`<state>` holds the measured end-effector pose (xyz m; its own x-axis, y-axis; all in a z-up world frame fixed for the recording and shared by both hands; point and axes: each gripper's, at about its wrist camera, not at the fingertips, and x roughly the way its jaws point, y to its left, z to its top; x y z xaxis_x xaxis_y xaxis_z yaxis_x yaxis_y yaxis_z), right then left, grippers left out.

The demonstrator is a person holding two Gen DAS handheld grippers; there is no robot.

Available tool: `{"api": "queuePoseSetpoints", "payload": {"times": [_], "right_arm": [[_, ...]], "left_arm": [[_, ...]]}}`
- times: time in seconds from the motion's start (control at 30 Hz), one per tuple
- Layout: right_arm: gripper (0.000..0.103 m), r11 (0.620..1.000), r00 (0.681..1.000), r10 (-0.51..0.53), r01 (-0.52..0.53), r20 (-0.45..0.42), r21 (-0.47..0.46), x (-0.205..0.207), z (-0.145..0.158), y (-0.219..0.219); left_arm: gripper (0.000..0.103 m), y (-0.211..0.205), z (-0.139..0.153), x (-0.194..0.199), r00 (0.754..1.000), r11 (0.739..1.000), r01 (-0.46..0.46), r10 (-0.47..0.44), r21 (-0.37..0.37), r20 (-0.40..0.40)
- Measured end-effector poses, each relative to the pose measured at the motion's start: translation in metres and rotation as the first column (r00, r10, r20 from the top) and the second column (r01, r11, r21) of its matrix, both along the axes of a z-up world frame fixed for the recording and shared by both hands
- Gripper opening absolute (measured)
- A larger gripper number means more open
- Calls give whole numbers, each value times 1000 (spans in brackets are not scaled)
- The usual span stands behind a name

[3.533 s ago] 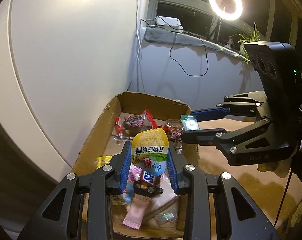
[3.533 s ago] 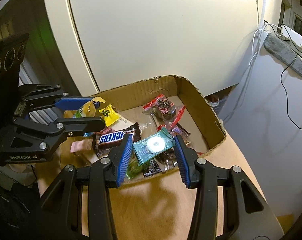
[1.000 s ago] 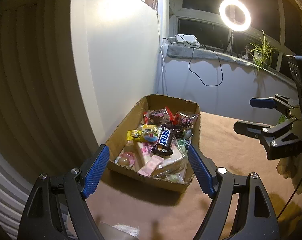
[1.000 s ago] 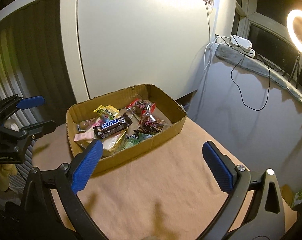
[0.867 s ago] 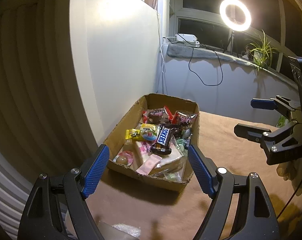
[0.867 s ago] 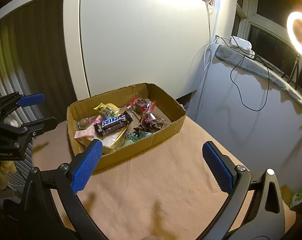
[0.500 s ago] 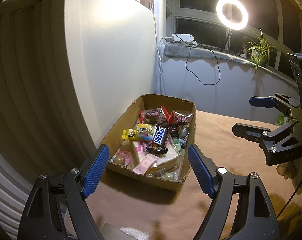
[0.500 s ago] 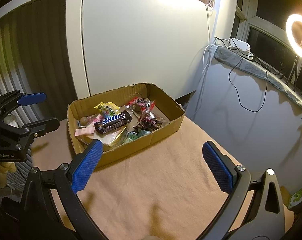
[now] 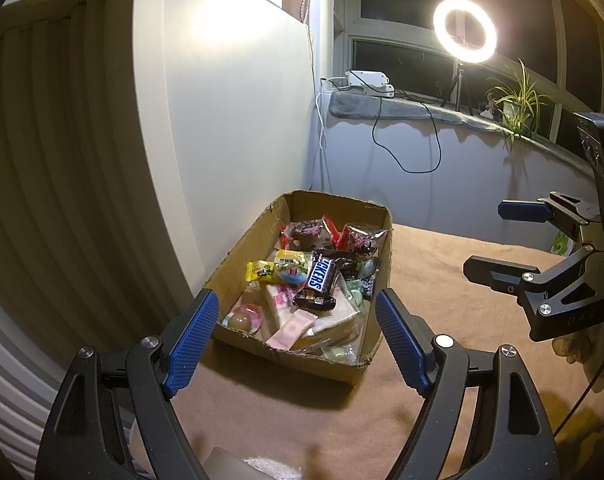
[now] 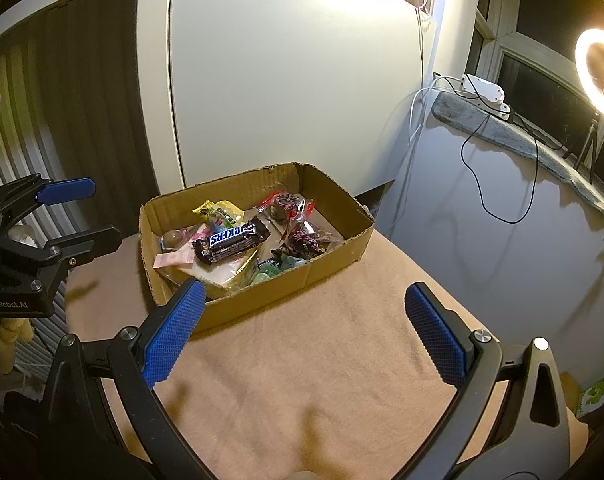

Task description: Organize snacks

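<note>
A shallow cardboard box [image 9: 238, 252] [image 10: 333, 240] sits on the tan cloth at the wall. It holds several snacks: a Snickers bar [image 9: 321, 280] [image 10: 232, 240], a yellow packet [image 9: 292, 270] [image 10: 220, 212], a pink wrapper [image 9: 290, 330] [image 10: 174, 258], red-trimmed clear packets [image 9: 302, 232] [image 10: 288, 204]. My left gripper [image 9: 298, 338] is open and empty, held back from the box's near end. My right gripper [image 10: 302, 328] is open and empty, over the cloth in front of the box. Each gripper shows in the other's view: the right one [image 9: 497, 240], the left one [image 10: 82, 212].
The tan cloth [image 10: 321, 380] covers the table. A white panel [image 10: 294, 80] stands behind the box. A windowsill with a power strip [image 9: 367, 80], a cable, a lit ring light [image 9: 463, 30] and a plant [image 9: 517, 100] lies beyond. A green package [image 10: 601, 392] sits at the table's right edge.
3.5 s ago each gripper held a snack over the box; both have let go, opened wide and pulled back. Over the last second they barely move.
</note>
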<state>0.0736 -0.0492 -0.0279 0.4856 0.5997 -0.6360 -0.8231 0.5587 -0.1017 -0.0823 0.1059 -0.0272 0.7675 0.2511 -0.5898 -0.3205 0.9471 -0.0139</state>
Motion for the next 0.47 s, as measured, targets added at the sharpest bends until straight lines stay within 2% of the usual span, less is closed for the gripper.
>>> {"api": "queuePoseSetpoints", "payload": {"times": [0.47], "right_arm": [[102, 1000, 1000, -2, 2, -9, 2, -1, -4, -3]], "left_arm": [[81, -4, -3, 0, 1000, 1000, 6, -6, 0, 1]]}}
